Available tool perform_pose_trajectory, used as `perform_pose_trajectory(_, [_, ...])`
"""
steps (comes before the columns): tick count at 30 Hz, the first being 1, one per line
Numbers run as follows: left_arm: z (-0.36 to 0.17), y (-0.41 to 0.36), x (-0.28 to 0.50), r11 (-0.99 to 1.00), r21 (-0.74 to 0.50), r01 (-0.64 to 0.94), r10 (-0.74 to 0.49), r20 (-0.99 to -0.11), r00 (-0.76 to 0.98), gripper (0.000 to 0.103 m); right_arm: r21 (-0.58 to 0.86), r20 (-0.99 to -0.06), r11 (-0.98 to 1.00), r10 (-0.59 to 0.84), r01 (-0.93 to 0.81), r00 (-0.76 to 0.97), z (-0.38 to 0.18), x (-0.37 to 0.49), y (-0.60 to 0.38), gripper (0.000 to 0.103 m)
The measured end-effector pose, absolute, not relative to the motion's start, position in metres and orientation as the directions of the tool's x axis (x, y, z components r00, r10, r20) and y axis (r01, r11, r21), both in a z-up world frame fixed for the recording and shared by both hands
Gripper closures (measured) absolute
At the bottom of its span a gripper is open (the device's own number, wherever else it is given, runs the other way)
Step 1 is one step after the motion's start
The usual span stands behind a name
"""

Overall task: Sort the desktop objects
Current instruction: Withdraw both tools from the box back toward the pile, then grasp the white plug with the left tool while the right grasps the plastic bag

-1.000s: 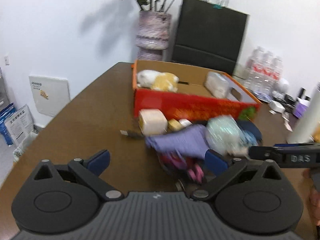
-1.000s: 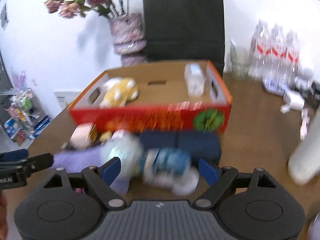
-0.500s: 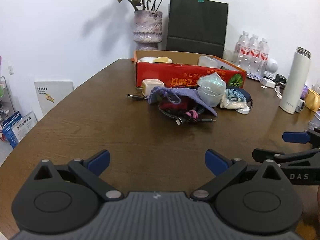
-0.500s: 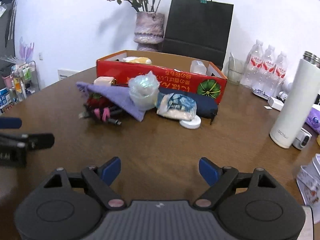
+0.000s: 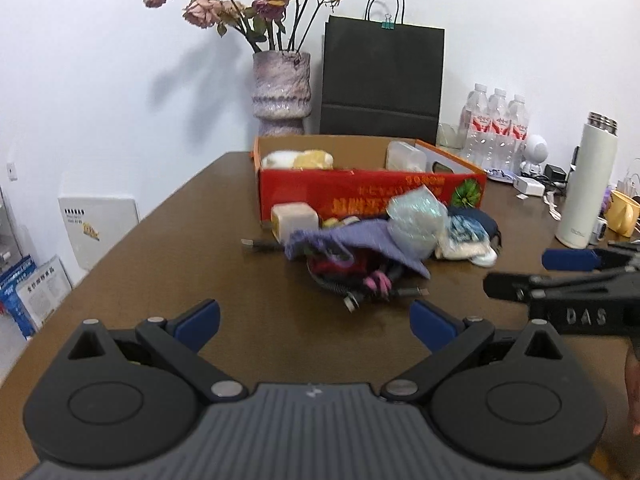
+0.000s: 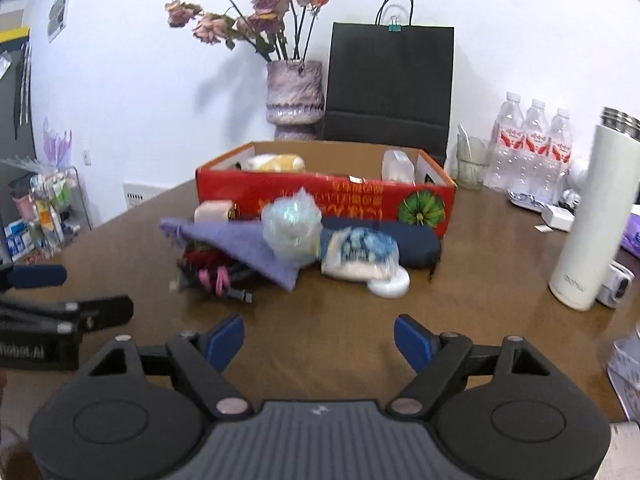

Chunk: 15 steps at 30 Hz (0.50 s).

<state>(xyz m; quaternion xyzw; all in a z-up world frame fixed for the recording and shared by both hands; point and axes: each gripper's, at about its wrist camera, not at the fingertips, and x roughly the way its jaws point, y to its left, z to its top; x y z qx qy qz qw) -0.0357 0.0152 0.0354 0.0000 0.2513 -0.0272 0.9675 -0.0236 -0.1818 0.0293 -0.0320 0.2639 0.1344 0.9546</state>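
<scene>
A heap of objects lies on the brown table before a red cardboard box (image 5: 368, 196) (image 6: 328, 200): a purple cloth pouch (image 5: 360, 240) (image 6: 244, 246), a crinkly clear bag (image 5: 416, 224) (image 6: 292, 228), a blue-white packet (image 5: 464, 234) (image 6: 360, 254), tangled cables (image 5: 360, 284) (image 6: 212, 276), a cream cube charger (image 5: 294, 220) and a white disc (image 6: 390, 284). My left gripper (image 5: 316, 320) is open and empty, short of the heap. My right gripper (image 6: 318, 340) is open and empty, also short of it.
A white flask (image 5: 586, 186) (image 6: 592, 216) stands at the right, with water bottles (image 6: 528, 152) behind. A vase of roses (image 5: 280, 92) and a black paper bag (image 5: 382, 84) stand behind the box. A dark pouch (image 6: 400, 244) lies against the box front.
Both grippers pulled far back from the heap a second ago, then moved a little closer to it again. Both stayed open and empty.
</scene>
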Motion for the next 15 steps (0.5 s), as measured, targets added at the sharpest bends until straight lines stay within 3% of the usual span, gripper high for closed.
perform_pose_trajectory(3, [0.044,0.025,-0.015,1.000,-0.013,0.028,-0.031,-0.471,0.881,0.000,0.026,-0.498,0.958,0.260,-0.285,0.827,0.037,0.003,-0.173,0.025])
perform_pose_trajectory(7, [0.056,0.048,0.018,0.997,-0.065,0.028,-0.054,-0.454,0.889,0.011,0.073,-0.506,0.957,0.279,-0.281,0.816,0.040,0.038,-0.162,0.034])
perform_pose_trajectory(12, [0.061,0.061,0.086,0.995,-0.097,0.028,-0.074,-0.503,0.861,0.013,0.113,-0.516,0.953,0.298,-0.281,0.803,0.036,0.072,-0.146,0.042])
perform_pose_trajectory(15, [0.051,0.054,0.124,0.996,-0.082,0.035,-0.075,-0.561,0.824,0.026,0.109,-0.530,0.957,0.286,-0.270,0.798,0.029,0.085,-0.139,0.054])
